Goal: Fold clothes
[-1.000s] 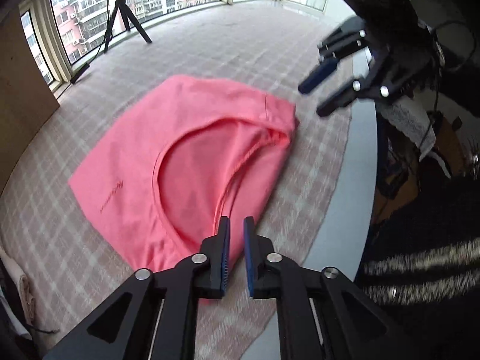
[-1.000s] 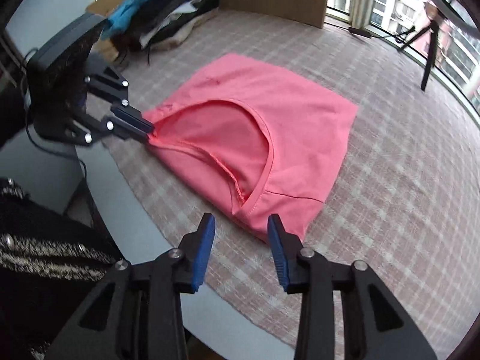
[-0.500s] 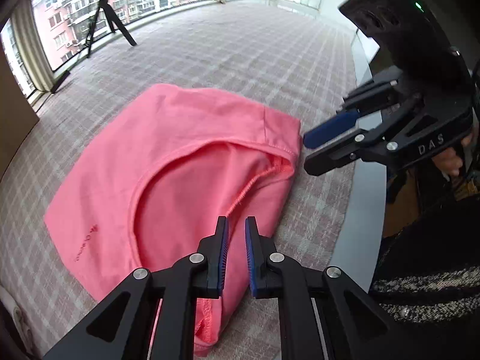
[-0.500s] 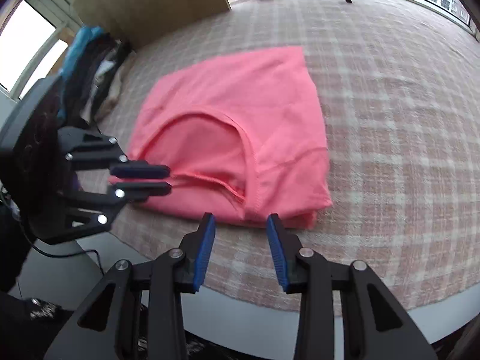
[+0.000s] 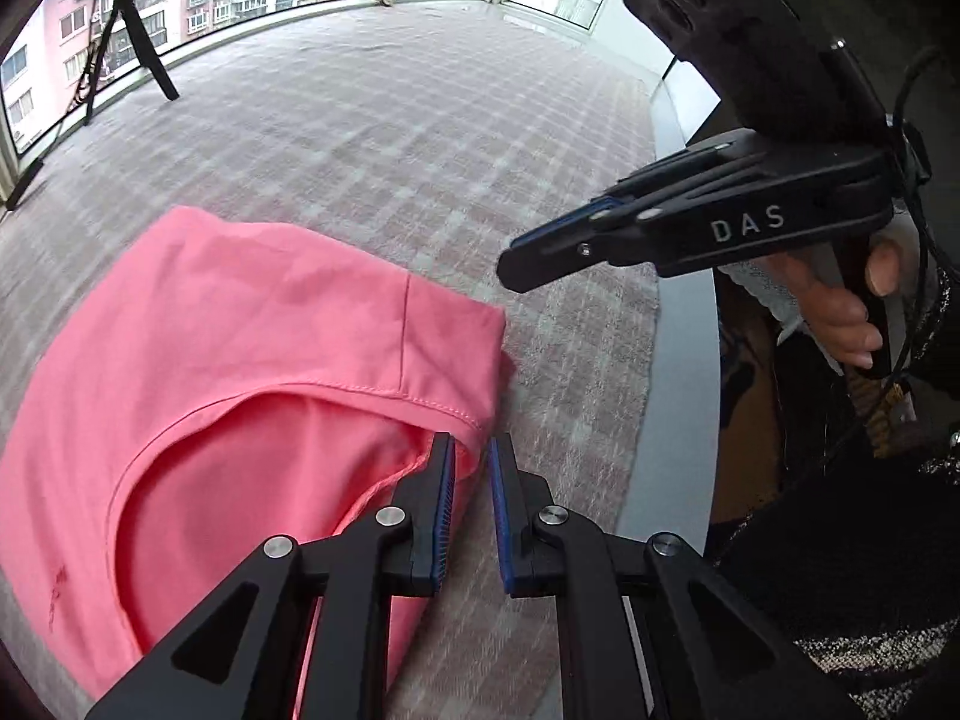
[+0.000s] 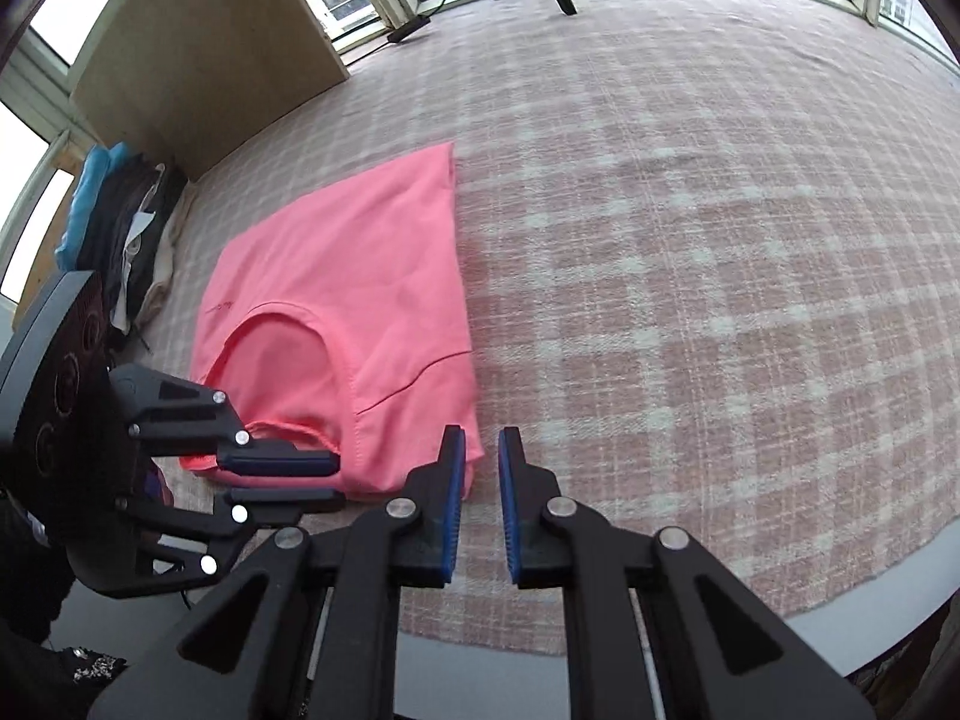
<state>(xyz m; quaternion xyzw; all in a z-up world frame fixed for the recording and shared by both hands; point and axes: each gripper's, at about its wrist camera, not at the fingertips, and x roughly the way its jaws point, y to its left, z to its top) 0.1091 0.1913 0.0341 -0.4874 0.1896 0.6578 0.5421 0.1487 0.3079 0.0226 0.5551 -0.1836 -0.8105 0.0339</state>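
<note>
Pink T-shirt is seen folded flat on the plaid cloth covering the table, near its front edge. Neckline is turned up, hem stitching and one shoulder seam are visible, fabric mostly smooth. Small dark print on the chest is noted, too small to be read.

Left gripper: jaws are held at a narrow gap, not pressed together. A collar-side corner of the shirt lies at the left pad and just into the gap; no pinch is seen. From the right wrist view the same jaws are seen low over the near edge of the shirt.

Right gripper: jaws are closing, a narrow gap is left, nothing is between them. The shirt's near right corner sits just behind the left pad, cloth is seen through the gap.

"DAS" is read in white on the right gripper body, held by a hand.

Farther back: clothes pile, tripod.
</note>
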